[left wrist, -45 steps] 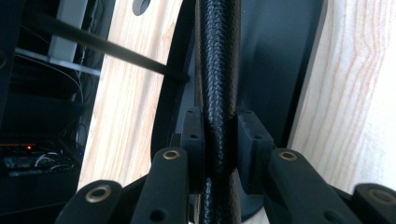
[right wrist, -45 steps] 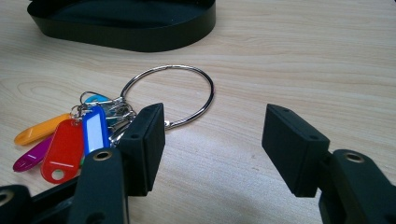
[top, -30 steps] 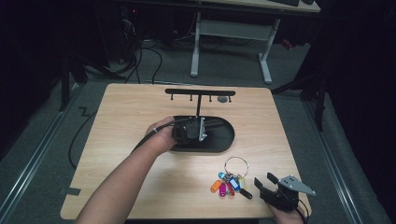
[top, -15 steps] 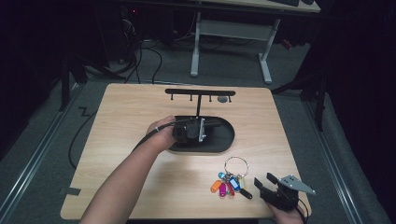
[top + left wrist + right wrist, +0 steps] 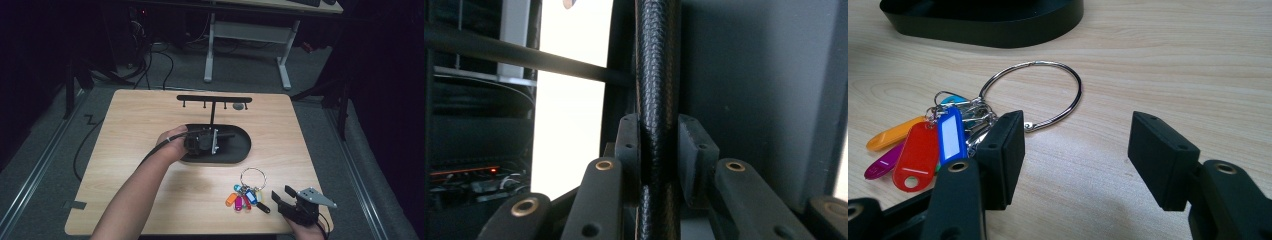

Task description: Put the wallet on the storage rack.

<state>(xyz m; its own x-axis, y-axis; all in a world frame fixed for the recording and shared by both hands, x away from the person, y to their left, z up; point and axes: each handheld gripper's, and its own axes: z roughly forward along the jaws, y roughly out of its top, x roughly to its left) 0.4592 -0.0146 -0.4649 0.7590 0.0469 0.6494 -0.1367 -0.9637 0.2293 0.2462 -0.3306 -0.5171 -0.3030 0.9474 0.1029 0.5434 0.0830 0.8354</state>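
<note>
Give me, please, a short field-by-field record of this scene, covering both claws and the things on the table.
surface: wooden table
stand: black hook stand with an oval base and an upright post
left claw: pads on either side of the post, low near the base; its jaws have just been opening a little
right claw: open, nothing between its pads, low over the table beside the key ring
key ring: large metal ring lying flat, with orange, purple, red and blue tags
hooks: no ring hangs on the stand
</note>
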